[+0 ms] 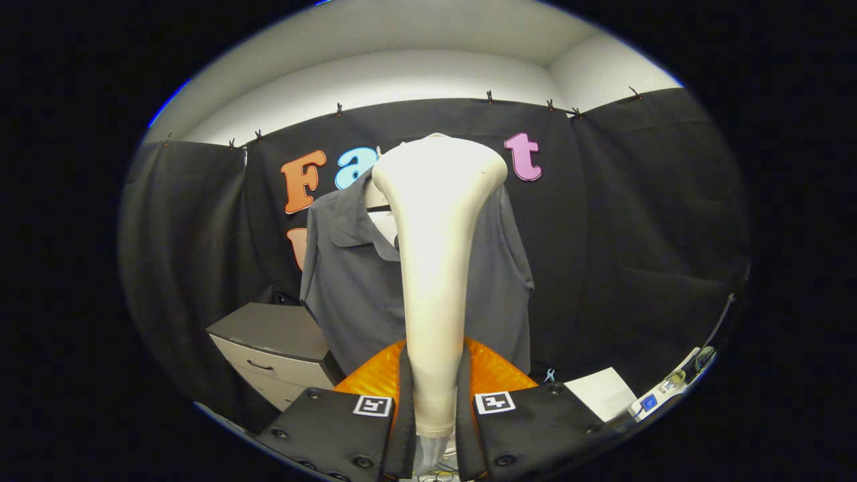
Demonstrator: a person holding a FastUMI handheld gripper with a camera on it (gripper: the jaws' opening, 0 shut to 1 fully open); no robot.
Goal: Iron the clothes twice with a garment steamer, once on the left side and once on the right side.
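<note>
Clenched on either side of the cream, smooth plastic garment steamer [435, 268], the jaws of the gripper [434, 402] press its narrow handle between them, so the tool stands upright from the fingers with its broad flared head topmost. Taking the dark grey, short-sleeved collared shirt [355, 281] as the mark for everything else: it hangs on a hanger against the black cloth wall, and the steamer rises in front of it, its head level with the collar and set a little toward the shirt's right half as I face it. Whether the head touches the fabric I cannot tell; it looks near rather than pressed. Below and to the left of the shirt's hem sits a grey cabinet with a drawer [274, 348]; below and to the right of the hem lies a white sheet of paper [602, 391].

My reading is that the steamer is gripped and carried up to the top of the garment, at the start of a downward pass. The next move calls for bringing the head flat to the cloth on one side and drawing it steadily down to the hem, then doing the same on the other side.
</note>
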